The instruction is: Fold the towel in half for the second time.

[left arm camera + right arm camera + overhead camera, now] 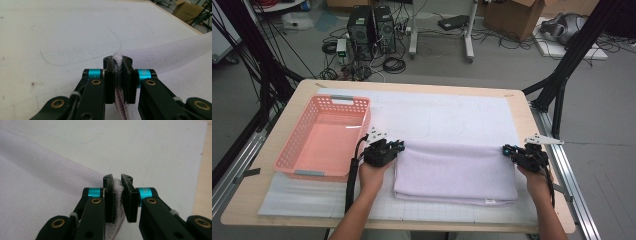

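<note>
A pale lilac towel (454, 170) lies folded on the white mat in front of the person. My left gripper (399, 146) is shut on the towel's far left corner; in the left gripper view the folded cloth (118, 75) is pinched between the black pads of my left gripper (118, 61). My right gripper (508, 150) is shut on the far right corner. In the right gripper view the cloth edge (119, 202) is squeezed between the pads of my right gripper (117, 180). Both hands rest low on the table.
An empty pink plastic basket (297, 145) stands to the left of the towel, close to the left hand. The white mat (447, 115) covers most of the wooden table (532, 120). Computers and cables lie on the floor beyond the far edge.
</note>
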`<state>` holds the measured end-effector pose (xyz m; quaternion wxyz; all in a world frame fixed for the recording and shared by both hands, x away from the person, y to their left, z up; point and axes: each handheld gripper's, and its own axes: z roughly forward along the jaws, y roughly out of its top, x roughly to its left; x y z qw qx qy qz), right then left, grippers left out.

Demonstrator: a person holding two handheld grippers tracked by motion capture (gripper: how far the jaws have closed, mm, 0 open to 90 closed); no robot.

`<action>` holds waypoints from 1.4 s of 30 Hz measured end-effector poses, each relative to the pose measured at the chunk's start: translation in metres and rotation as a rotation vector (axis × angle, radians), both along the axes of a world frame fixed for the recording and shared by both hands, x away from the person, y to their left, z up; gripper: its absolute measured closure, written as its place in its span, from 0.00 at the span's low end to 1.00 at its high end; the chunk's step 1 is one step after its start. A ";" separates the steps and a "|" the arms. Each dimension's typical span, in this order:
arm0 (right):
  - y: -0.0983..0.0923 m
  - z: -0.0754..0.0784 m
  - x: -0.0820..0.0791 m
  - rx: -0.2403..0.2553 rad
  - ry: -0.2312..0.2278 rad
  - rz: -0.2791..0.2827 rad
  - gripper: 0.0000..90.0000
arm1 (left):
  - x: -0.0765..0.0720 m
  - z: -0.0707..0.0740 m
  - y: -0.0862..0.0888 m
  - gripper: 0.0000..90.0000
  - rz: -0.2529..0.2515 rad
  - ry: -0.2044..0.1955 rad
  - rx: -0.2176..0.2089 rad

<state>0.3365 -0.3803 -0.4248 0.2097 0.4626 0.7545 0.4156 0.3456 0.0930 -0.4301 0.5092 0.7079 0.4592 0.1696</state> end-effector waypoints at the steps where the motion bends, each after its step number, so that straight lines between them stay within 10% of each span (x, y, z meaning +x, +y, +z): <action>1: 0.000 0.000 0.004 0.004 0.004 -0.007 0.91 | 0.005 0.001 -0.001 0.91 0.003 0.000 0.011; 13: 0.013 0.000 0.045 0.018 0.011 -0.094 0.88 | 0.037 -0.006 -0.003 0.90 0.069 0.038 0.028; 17: 0.015 0.000 0.044 0.014 0.020 -0.140 0.63 | 0.031 0.000 -0.003 0.57 0.054 0.020 -0.008; 32: 0.004 0.011 -0.020 0.061 0.024 -0.067 0.54 | -0.021 -0.001 -0.003 0.46 -0.075 -0.001 -0.032; 42: -0.007 -0.003 -0.062 0.120 0.053 -0.076 0.53 | -0.047 -0.021 0.008 0.43 -0.129 0.088 -0.020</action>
